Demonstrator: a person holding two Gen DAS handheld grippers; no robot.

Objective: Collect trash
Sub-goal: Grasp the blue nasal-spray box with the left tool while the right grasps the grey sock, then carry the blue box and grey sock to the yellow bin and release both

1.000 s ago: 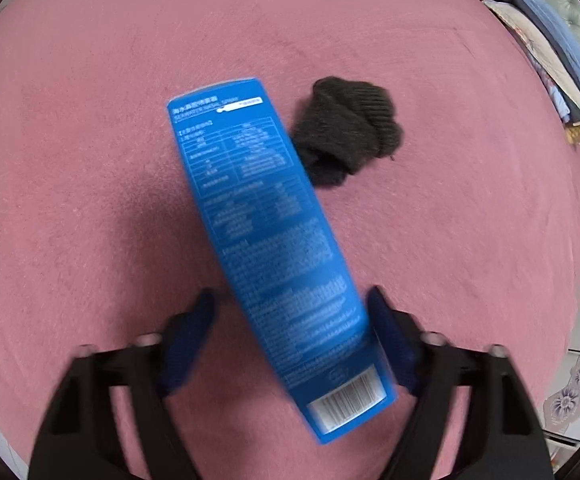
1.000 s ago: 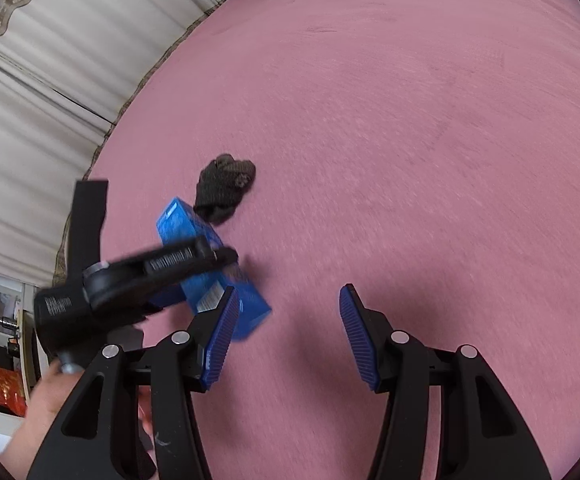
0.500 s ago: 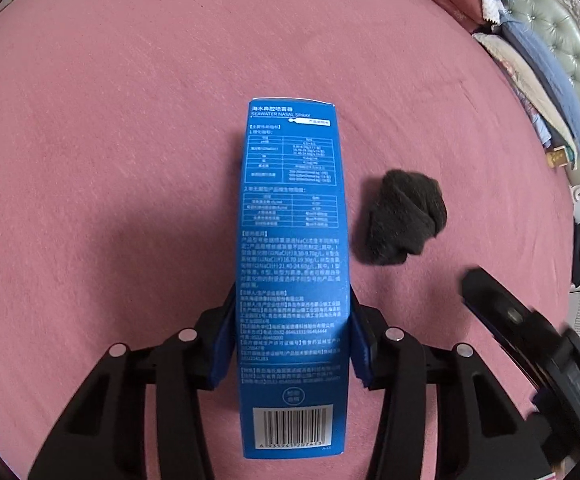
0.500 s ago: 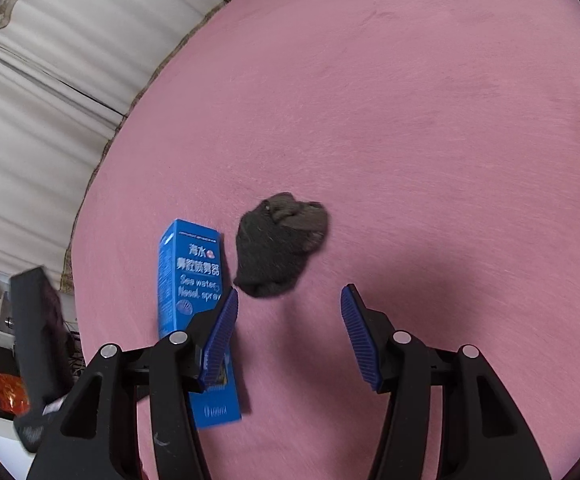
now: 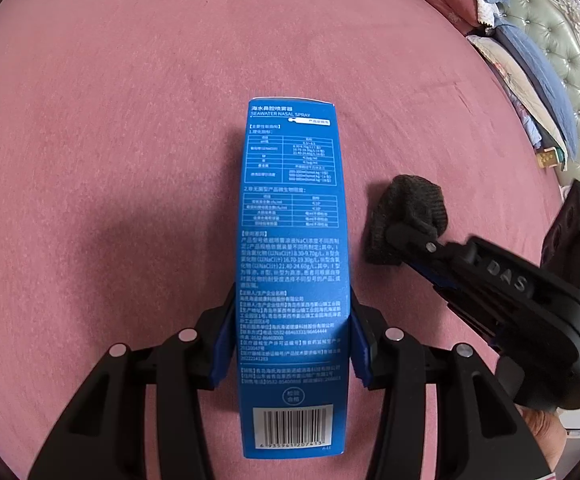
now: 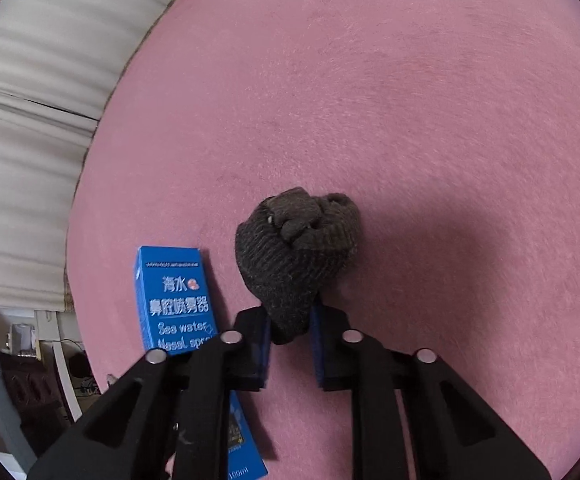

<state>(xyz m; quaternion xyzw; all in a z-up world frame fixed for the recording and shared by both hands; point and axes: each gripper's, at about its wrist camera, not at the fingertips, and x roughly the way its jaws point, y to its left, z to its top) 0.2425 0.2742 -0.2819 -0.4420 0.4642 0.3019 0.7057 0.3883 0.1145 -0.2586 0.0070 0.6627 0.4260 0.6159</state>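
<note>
A long blue nasal-spray box (image 5: 292, 264) is clamped between the blue pads of my left gripper (image 5: 290, 340), which holds it over the pink bedspread (image 5: 130, 140). The box also shows in the right wrist view (image 6: 178, 300), at the left. A balled dark grey sock (image 6: 298, 248) lies on the bedspread, and my right gripper (image 6: 290, 336) is shut on its near end. In the left wrist view the sock (image 5: 408, 208) lies right of the box, with the right gripper (image 5: 422, 248) reaching in from the right.
Folded blue and white bedding (image 5: 530, 64) and a tufted green headboard (image 5: 570, 40) are at the far right. White curtains (image 6: 30, 120) hang beyond the bed's left edge, with cluttered furniture (image 6: 18, 380) below them.
My right gripper moved forward to the sock and closed on it. My left gripper stayed shut on the box, which it had grasped a second ago.
</note>
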